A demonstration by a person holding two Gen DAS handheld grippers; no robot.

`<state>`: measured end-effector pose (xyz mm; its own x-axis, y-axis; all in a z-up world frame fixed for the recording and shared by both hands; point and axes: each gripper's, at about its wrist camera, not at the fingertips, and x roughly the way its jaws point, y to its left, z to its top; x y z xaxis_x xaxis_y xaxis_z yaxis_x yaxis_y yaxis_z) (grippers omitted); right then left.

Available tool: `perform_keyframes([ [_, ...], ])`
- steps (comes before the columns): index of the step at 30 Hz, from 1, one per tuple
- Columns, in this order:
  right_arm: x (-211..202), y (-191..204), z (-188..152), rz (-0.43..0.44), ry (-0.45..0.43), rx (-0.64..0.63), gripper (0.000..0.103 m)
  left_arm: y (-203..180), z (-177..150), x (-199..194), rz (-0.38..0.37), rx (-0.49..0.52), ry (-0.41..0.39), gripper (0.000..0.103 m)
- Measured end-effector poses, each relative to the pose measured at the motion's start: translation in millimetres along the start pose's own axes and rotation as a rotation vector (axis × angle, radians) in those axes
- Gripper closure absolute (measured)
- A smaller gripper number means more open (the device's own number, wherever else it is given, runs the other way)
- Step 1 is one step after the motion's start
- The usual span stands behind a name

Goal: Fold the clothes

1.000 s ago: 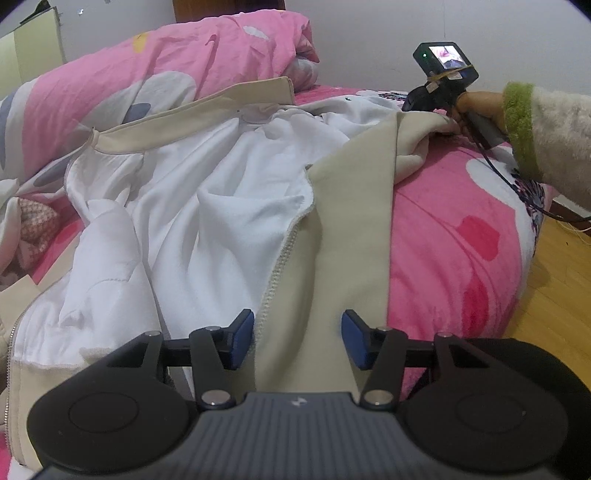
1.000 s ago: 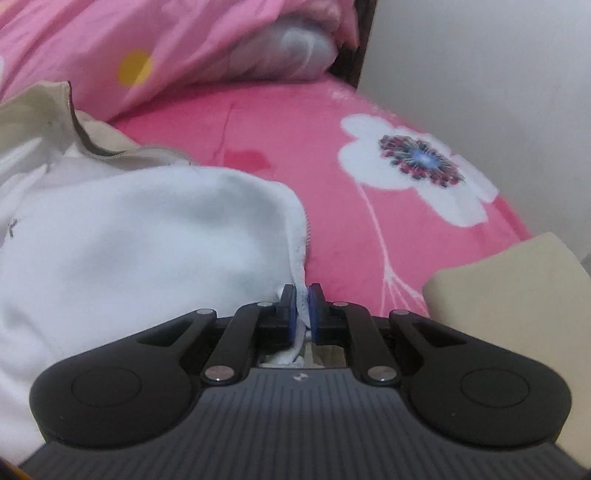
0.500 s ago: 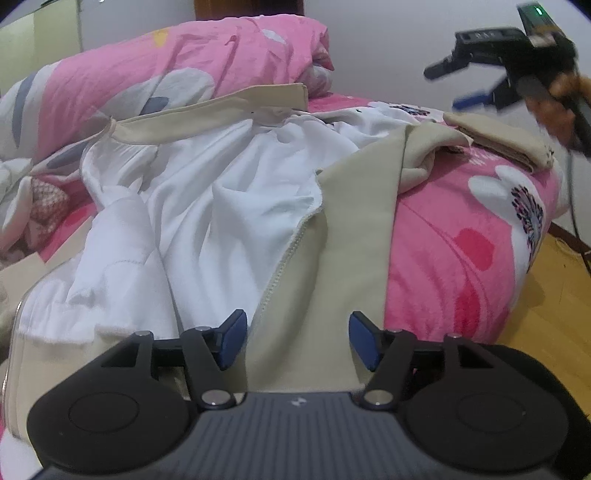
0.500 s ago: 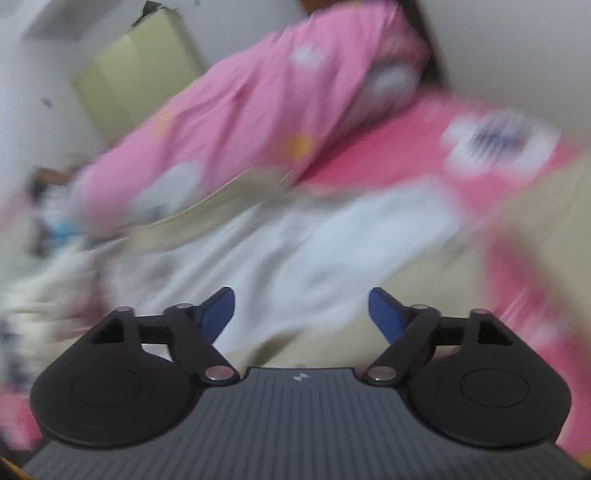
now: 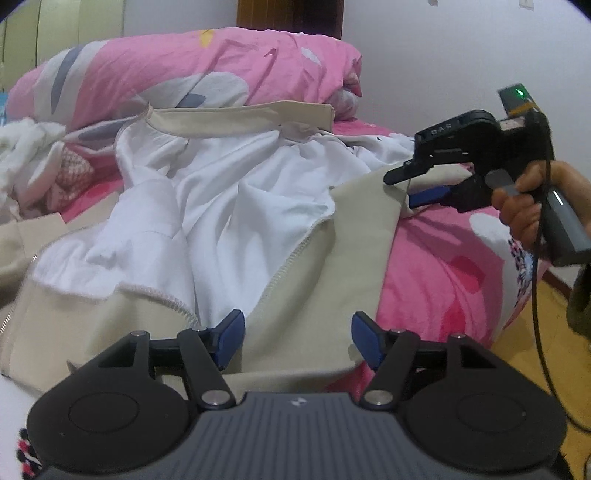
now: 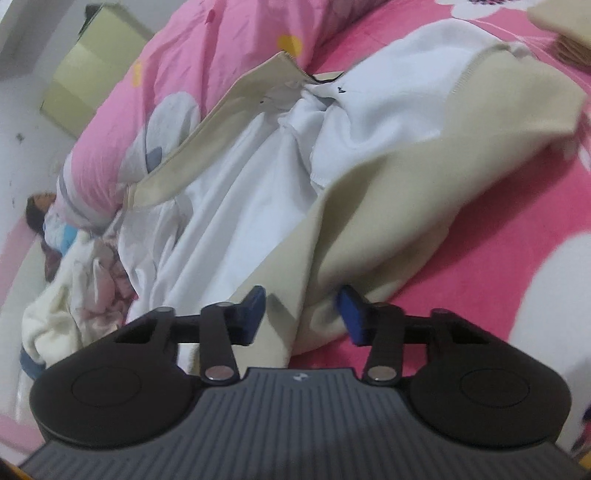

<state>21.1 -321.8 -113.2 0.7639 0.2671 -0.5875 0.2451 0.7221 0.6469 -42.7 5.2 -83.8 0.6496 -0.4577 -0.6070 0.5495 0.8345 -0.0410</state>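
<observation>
A beige zip jacket (image 5: pixel 354 258) with white lining (image 5: pixel 258 192) lies spread open, lining up, on the pink bed (image 5: pixel 436 269). My left gripper (image 5: pixel 297 341) is open over the jacket's near hem, its blue pads apart on either side of the beige front panel. A hand (image 5: pixel 524 206) holds my right gripper (image 5: pixel 410 184) at the panel's far right edge. In the right wrist view, the right gripper (image 6: pixel 303 314) hovers over the beige panel (image 6: pixel 424 177). Its jaws are closing, with cloth in the gap but not pinched.
A rolled pink quilt (image 5: pixel 207 74) lies along the back of the bed. Other clothes (image 5: pixel 37 155) are heaped at the left. A folded beige garment (image 6: pixel 561 22) sits at the far corner. Wooden floor (image 5: pixel 535 332) and a cable (image 5: pixel 539 295) are at the right.
The right gripper let go of the white lining edge, opened, rolled and swung from the far bed corner to the jacket's beige panel. The left gripper's jaws widened slightly and it shifted a little.
</observation>
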Motion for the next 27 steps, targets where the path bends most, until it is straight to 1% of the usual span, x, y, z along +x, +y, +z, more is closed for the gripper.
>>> perform_keyframes([
  [3, -6, 5, -20, 0.004, 0.008, 0.013, 0.061, 6, -4, -1, -0.017, -0.015, -0.007, 0.038],
  [6, 3, 8, -39, -0.006, 0.059, 0.023, 0.060, 15, -8, 0, -0.039, -0.059, 0.003, 0.038],
  [8, 6, 12, -45, -0.018, 0.053, 0.007, 0.060, 21, -9, 2, -0.050, -0.089, 0.017, 0.038],
  [9, 7, 15, -45, -0.016, 0.046, -0.004, 0.062, 25, -10, 1, -0.062, -0.108, 0.018, 0.038],
  [11, 11, 18, -46, -0.007, 0.045, -0.007, 0.078, 33, -12, 0, -0.089, -0.143, 0.014, 0.038],
  [12, 12, 19, -47, 0.001, 0.047, -0.003, 0.095, 36, -13, 0, -0.099, -0.152, 0.011, 0.038],
  [15, 10, 22, -55, 0.029, 0.032, -0.004, 0.101, 40, -15, -1, -0.119, -0.161, 0.006, 0.038],
  [18, 0, 25, -62, 0.067, 0.002, -0.008, 0.101, 43, -16, -1, -0.134, -0.162, 0.000, 0.038],
  [21, -14, 25, -65, 0.078, -0.020, 0.009, 0.101, 46, -16, -1, -0.147, -0.179, -0.003, 0.038],
  [22, -19, 23, -66, 0.083, -0.026, 0.022, 0.098, 46, -17, -1, -0.149, -0.180, -0.004, 0.038],
  [24, -22, 16, -69, 0.070, -0.023, 0.054, 0.097, 47, -18, -1, -0.152, -0.180, -0.005, 0.038],
  [26, -23, 9, -72, 0.052, -0.015, 0.088, 0.089, 47, -18, -1, -0.155, -0.183, -0.006, 0.038],
  [27, -23, 5, -73, 0.043, -0.011, 0.105, 0.080, 48, -18, -1, -0.157, -0.187, -0.006, 0.039],
])
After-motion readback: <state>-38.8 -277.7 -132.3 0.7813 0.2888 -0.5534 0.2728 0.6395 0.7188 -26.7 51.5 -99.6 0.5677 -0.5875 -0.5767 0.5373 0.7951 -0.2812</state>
